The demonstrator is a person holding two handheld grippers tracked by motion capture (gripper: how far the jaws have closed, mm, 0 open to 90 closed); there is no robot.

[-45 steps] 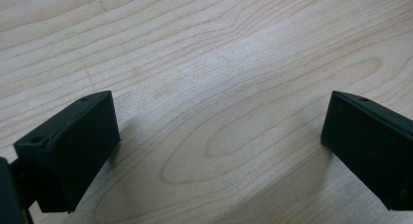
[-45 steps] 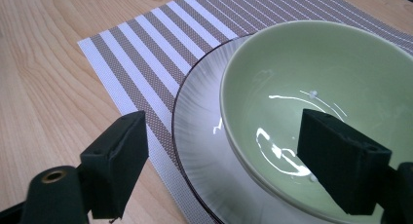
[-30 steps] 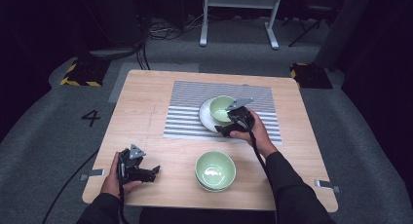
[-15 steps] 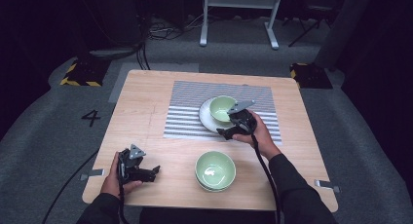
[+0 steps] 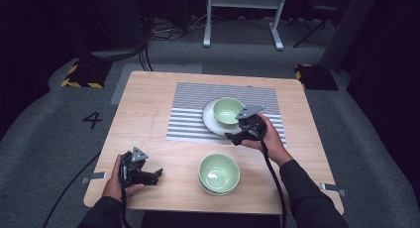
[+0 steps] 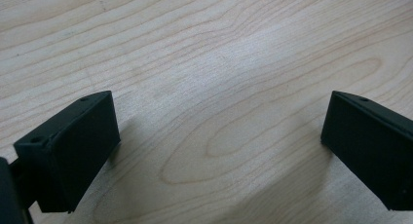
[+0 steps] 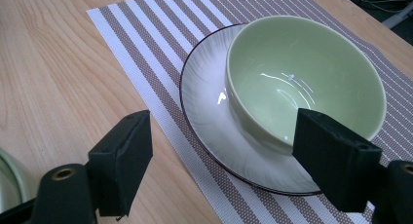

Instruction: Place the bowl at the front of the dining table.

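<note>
Your left gripper (image 5: 157,174) rested near the front-left corner of the light wooden table (image 5: 148,104), its 2 black jaws spread wide over bare wood. Near the front edge sat a pale green ceramic bowl (image 5: 219,173). On the striped placemat (image 5: 190,111), another pale green bowl (image 7: 304,78) stood on a white plate (image 7: 209,107); your right gripper (image 7: 221,165) hovered just beside it, jaws apart, gripping nothing.

Digit "4" (image 5: 92,120) marked in black on grey floor (image 5: 44,139), left of table (image 5: 143,114).
</note>
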